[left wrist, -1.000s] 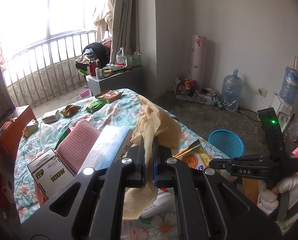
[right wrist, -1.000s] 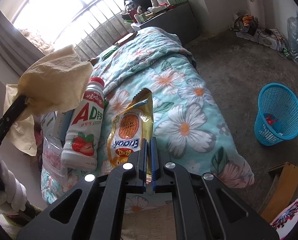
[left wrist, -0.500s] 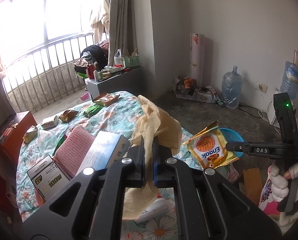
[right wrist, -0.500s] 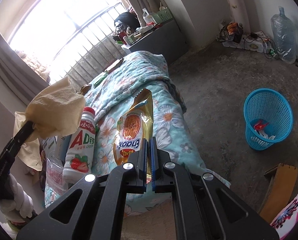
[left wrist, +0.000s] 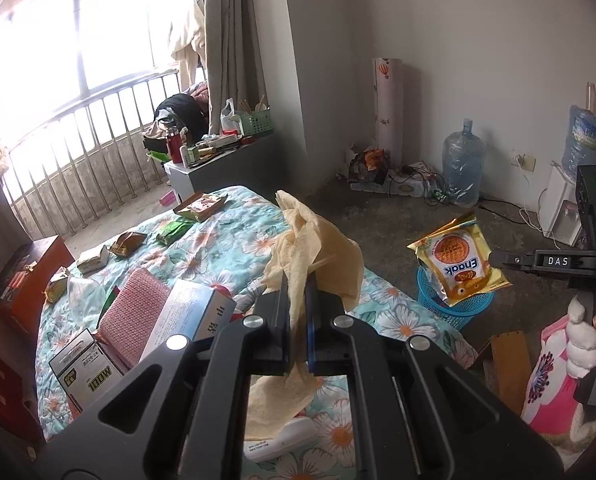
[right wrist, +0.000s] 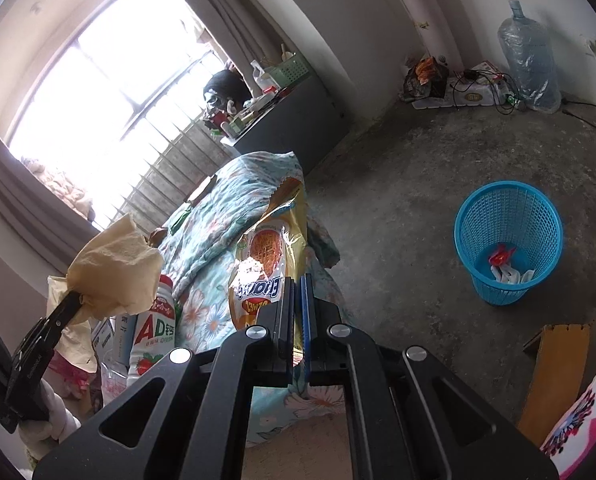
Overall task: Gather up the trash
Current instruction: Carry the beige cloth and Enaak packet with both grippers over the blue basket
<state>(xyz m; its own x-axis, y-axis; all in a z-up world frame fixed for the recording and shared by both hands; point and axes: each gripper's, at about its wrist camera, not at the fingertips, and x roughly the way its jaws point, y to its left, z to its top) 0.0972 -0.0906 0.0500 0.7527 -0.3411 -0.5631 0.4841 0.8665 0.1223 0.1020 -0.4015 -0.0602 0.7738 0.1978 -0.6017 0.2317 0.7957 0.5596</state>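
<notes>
My left gripper [left wrist: 297, 320] is shut on a crumpled tan paper wrapper [left wrist: 317, 256], held above the floral bed; the wrapper also shows in the right wrist view [right wrist: 114, 272]. My right gripper [right wrist: 297, 316] is shut on a yellow Enaak snack bag [right wrist: 270, 256], lifted off the bed. In the left wrist view that snack bag [left wrist: 459, 264] hangs in the air in front of the blue trash basket [left wrist: 453, 300]. The blue trash basket [right wrist: 509, 240] stands on the floor to the right of the bed with some trash inside.
The floral bed [left wrist: 218, 248] carries several wrappers [left wrist: 128, 242], boxes [left wrist: 86, 364], a pink sponge [left wrist: 134, 320] and an AD milk bottle [right wrist: 154, 328]. Water jugs [left wrist: 461, 172], cables and a wooden board [right wrist: 557, 372] lie on the concrete floor. A cluttered cabinet [left wrist: 218, 156] stands by the window.
My right gripper has lifted the snack bag off the bed and carried it to the right toward the blue basket. My left gripper still holds the tan wrapper and has risen slightly.
</notes>
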